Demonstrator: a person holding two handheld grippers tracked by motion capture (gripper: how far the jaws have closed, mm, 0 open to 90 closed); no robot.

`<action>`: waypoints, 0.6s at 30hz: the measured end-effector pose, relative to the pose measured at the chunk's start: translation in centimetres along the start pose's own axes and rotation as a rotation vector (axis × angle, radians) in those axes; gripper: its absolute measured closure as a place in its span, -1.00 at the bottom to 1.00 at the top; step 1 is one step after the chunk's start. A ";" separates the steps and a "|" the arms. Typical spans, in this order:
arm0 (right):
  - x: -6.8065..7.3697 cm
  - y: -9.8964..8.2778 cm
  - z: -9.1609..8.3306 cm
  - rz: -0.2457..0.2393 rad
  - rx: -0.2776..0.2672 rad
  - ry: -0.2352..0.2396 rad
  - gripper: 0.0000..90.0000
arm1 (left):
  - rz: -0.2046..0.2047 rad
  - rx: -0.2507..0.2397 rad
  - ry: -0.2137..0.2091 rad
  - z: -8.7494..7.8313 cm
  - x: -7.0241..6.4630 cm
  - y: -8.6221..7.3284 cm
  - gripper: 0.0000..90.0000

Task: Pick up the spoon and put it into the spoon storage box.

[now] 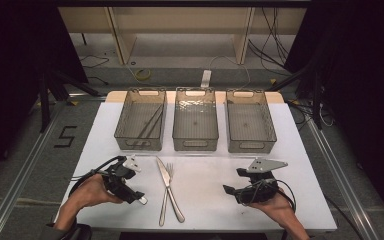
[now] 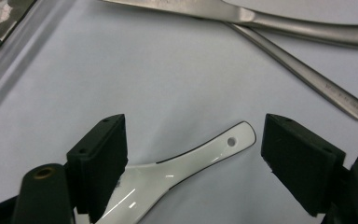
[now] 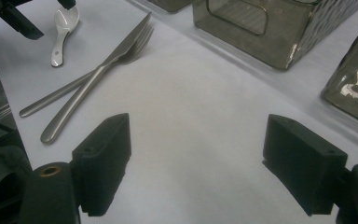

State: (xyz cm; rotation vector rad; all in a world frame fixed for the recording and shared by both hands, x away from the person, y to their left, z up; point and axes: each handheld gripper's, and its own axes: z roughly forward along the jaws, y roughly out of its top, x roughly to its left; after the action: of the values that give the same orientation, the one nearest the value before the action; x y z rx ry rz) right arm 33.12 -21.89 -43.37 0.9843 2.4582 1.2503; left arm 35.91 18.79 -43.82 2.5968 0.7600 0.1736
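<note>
The left gripper (image 2: 193, 158) sits at the lower left of the high view, jaws apart around the white ceramic spoon (image 2: 177, 165). The spoon lies flat on the white table (image 1: 300, 150), its handle between the pads and apparently clear of the right pad. Risk: glazed ceramic is slick, so an off-centre closure may pivot the handle or squirt it out towards the knife (image 1: 164, 172) and fork (image 1: 168, 192) just beside it. The right gripper (image 3: 196, 161) rests at the lower right, jaws apart on nothing.
</note>
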 end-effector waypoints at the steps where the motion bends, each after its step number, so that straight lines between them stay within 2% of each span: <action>1: 0.0 0.0 0.0 -0.001 0.002 0.001 -0.46 | 0.006 0.016 -0.003 -0.1 0.1 -0.1 -0.50; 4: 0.0 0.0 0.1 -0.003 0.007 0.000 -0.46 | -0.004 0.023 -0.009 0.0 0.2 -0.2 -0.49; 5: 0.1 0.0 0.1 -0.005 0.006 0.000 -0.46 | 0.011 0.054 -0.002 0.2 0.2 -0.3 -0.49; 6: 0.1 0.0 0.0 -0.004 0.005 0.000 -0.45 | 0.011 0.054 -0.002 0.2 0.2 -0.3 -0.49; 7: 0.1 0.0 0.1 -0.004 0.005 0.000 -0.45 | 0.030 0.082 -0.002 0.5 0.1 -0.5 -0.49; 12: 0.2 0.0 0.1 -0.011 0.015 0.005 -0.45 | 0.075 0.118 0.002 1.0 -0.2 -0.6 -0.47; 14: 0.2 -0.1 0.2 -0.013 0.017 0.006 -0.45 | 0.076 0.118 0.004 1.0 -0.2 -0.6 -0.44; 18: 0.1 -0.1 0.2 -0.013 0.018 0.006 -0.45 | 0.101 0.151 0.033 1.3 -0.2 -0.7 -0.40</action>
State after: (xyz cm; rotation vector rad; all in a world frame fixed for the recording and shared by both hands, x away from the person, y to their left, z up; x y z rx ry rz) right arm 33.05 -21.74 -43.50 0.9695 2.4808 1.2308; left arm 35.66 18.75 -45.33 2.7839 0.6776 0.1972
